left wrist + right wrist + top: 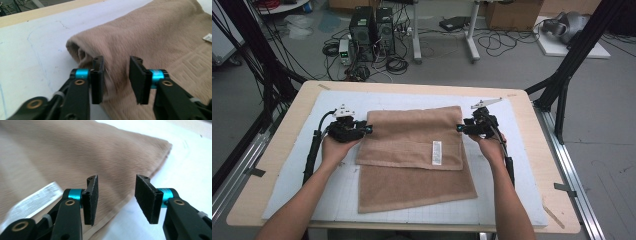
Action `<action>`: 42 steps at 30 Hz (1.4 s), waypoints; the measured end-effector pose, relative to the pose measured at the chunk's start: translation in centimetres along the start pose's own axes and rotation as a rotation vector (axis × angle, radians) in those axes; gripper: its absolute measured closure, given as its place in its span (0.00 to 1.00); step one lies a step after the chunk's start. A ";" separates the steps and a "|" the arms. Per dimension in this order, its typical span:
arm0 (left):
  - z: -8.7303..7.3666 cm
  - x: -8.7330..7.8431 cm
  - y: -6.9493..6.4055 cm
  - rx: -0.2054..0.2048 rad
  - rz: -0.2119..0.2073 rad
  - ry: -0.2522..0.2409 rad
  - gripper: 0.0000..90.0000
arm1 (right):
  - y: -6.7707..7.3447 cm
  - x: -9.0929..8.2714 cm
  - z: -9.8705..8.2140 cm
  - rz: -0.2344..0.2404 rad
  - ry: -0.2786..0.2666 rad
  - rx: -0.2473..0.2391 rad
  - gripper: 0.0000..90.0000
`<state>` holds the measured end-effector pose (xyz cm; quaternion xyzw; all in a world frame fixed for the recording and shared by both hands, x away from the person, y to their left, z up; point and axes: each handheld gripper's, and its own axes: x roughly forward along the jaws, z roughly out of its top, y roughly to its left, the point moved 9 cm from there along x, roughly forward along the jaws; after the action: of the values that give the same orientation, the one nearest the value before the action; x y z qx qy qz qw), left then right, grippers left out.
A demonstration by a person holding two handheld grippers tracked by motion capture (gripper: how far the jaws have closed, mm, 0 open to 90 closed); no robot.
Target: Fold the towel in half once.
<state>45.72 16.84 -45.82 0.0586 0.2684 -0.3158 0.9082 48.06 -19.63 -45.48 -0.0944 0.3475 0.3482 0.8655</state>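
- Tan towel (414,150) lies on the table's white mat (292,165), far part folded forward over itself
- Left gripper (367,129) and right gripper (460,128) flank the fold, jaws apart, empty
- Likely mid-folding; next needs a fresh grip on an edge

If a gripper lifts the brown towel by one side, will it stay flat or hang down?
The towel would likely droop: it already lies folded over itself with a soft rolled edge. Its fuzzy pile probably grips the pads well. It seems light, so lifting one side may drag the rest.
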 end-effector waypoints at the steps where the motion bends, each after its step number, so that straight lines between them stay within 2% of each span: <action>1: -0.2 -0.4 -0.1 0.009 0.002 -0.003 0.67 | 0.5 -0.5 -0.1 0.011 -0.008 -0.011 0.58; 3: -0.5 -1.3 -0.4 0.024 -0.002 -0.005 0.65 | 1.8 -1.3 -0.4 0.050 -0.017 -0.047 0.57; 5: -1.1 -2.0 -0.7 0.040 0.004 -0.008 0.64 | 2.9 -1.8 -1.0 0.069 -0.013 -0.076 0.56; 10: -2.7 -2.9 -2.0 0.079 -0.013 0.006 0.63 | 5.1 -2.3 -3.2 0.125 -0.010 -0.110 0.59; 12: -3.4 -3.1 -2.5 0.085 -0.026 0.006 0.66 | 5.7 -2.1 -4.5 0.141 0.017 -0.116 0.60; 16: -5.0 -3.1 -3.1 0.100 -0.044 0.039 0.69 | 6.2 -1.7 -6.0 0.155 0.039 -0.107 0.61; 21: -5.9 -2.6 -3.7 0.115 -0.062 0.070 0.69 | 6.5 -0.8 -6.6 0.165 0.051 -0.117 0.64; 23: -6.3 -2.3 -3.9 0.129 -0.068 0.095 0.72 | 6.7 -0.4 -6.9 0.164 0.069 -0.137 0.67; 25: -6.7 -2.0 -4.1 0.135 -0.088 0.111 0.80 | 6.8 0.0 -7.1 0.160 0.081 -0.148 0.72; 29: -6.6 -2.0 -4.1 0.121 -0.099 0.104 0.90 | 7.0 0.2 -7.0 0.155 0.077 -0.176 0.84; 33: -6.6 -2.1 -4.1 0.108 -0.104 0.102 0.95 | 6.8 0.2 -6.9 0.178 0.065 -0.166 0.94; 35: -6.5 -2.3 -4.2 0.098 -0.114 0.100 0.96 | 6.8 0.1 -6.9 0.190 0.066 -0.154 0.94; 38: -6.1 -2.8 -4.4 0.085 -0.125 0.082 0.96 | 6.8 -0.2 -6.7 0.182 0.059 -0.168 0.95; 42: -5.4 -3.8 -4.9 0.087 -0.147 0.065 0.96 | 6.8 -1.0 -6.2 0.186 0.029 -0.164 0.95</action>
<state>37.82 16.45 -48.15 0.0882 0.2874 -0.3910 0.8699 39.66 -17.63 -48.80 -0.1371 0.3376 0.4530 0.8137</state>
